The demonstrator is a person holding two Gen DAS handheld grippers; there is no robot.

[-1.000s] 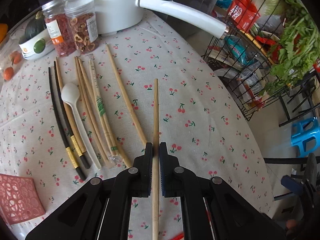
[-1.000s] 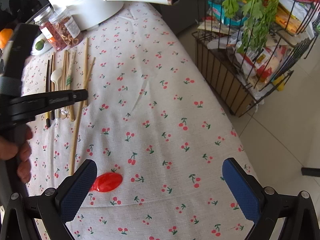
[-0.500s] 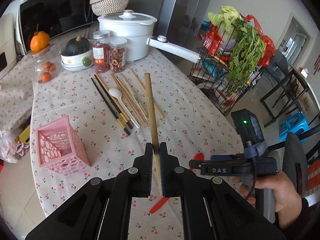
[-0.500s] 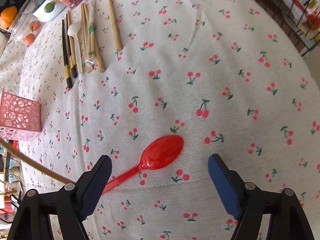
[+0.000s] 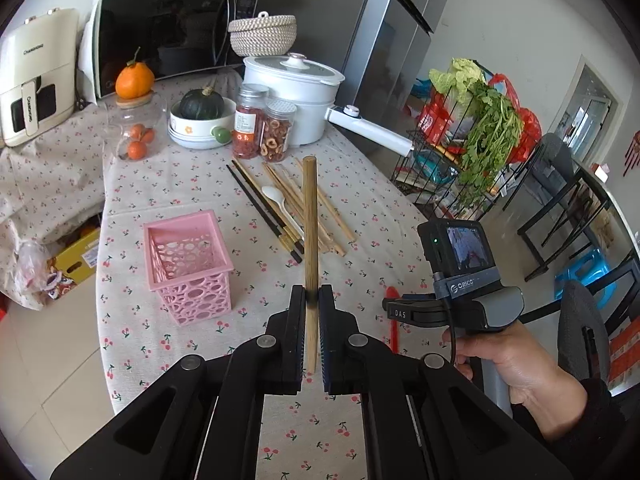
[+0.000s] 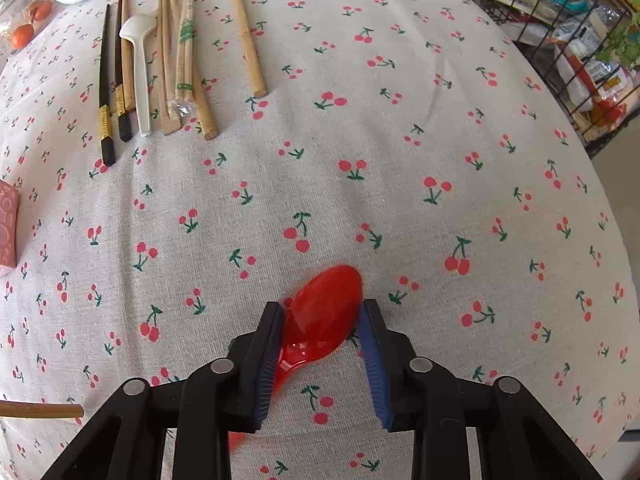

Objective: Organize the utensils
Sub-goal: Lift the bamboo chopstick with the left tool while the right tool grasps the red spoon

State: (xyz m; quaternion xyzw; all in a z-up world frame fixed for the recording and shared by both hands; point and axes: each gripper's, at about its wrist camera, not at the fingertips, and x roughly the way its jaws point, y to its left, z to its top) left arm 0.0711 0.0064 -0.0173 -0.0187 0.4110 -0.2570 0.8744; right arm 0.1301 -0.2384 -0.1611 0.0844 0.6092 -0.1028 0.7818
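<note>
Cherry-print tablecloth (image 6: 400, 128) covers kitchen table. Left gripper (image 5: 311, 300) clenched on wooden chopstick (image 5: 309, 224), held up off cloth, likely so it can go into pink basket (image 5: 188, 264) nearby. Right gripper (image 6: 322, 320) points down, jaws closing around red spoon (image 6: 324, 312) lying flat on cloth; left pad touches, right pad not yet. Other chopsticks (image 6: 176, 52) and white spoon (image 6: 140, 64) lie in row farther back, waiting.

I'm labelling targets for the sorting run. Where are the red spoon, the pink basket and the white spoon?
red spoon (image 6: 326, 306), right wrist view, middle of its bowl.
pink basket (image 5: 196, 288), left wrist view, front perforated wall.
white spoon (image 6: 141, 68), right wrist view, upper handle.
</note>
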